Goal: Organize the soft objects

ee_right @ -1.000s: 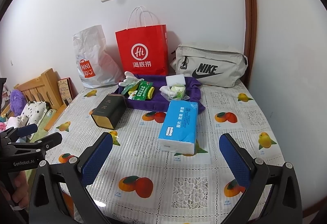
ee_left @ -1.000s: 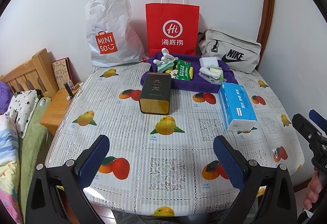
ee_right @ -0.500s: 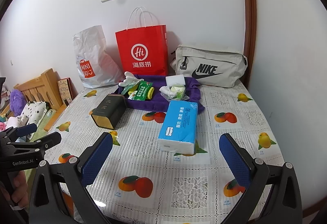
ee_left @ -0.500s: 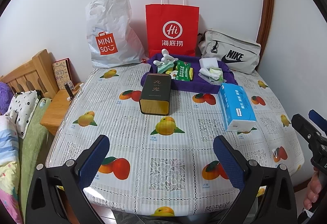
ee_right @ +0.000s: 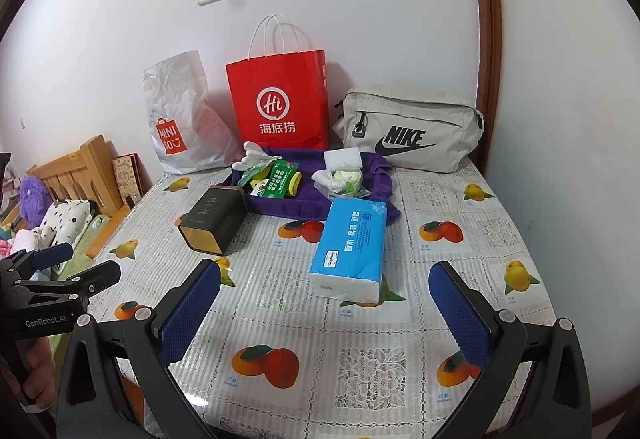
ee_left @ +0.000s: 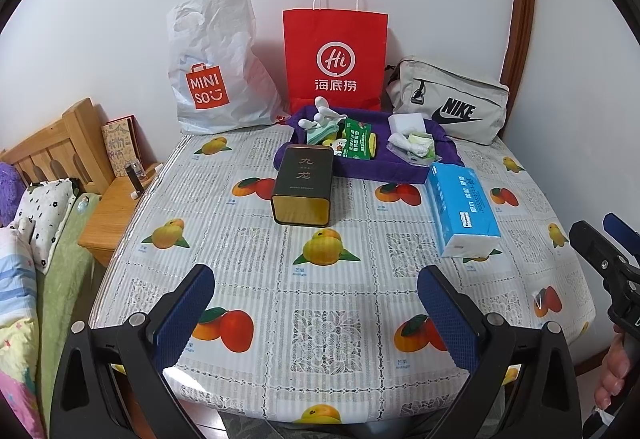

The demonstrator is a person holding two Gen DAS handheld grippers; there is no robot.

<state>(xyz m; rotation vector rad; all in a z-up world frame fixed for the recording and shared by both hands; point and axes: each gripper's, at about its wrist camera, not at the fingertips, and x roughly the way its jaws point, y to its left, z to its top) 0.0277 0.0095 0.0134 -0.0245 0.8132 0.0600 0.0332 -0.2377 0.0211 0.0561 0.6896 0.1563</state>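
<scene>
A fruit-print counter (ee_left: 256,271) against a white wall fills my view. The blue tissue pack (ee_right: 350,245) lies right of centre, near the purple tray (ee_right: 280,205); I judge it light and squashy, best pinched across its long sides. My left gripper (ee_left: 316,299) and right gripper (ee_right: 326,295) hover with fingers spread wide, holding nothing.

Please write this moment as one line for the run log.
left tool: open, holds nothing | right tool: open, holds nothing | tissue pack: on table, untouched | purple tray: holds soft items
</scene>
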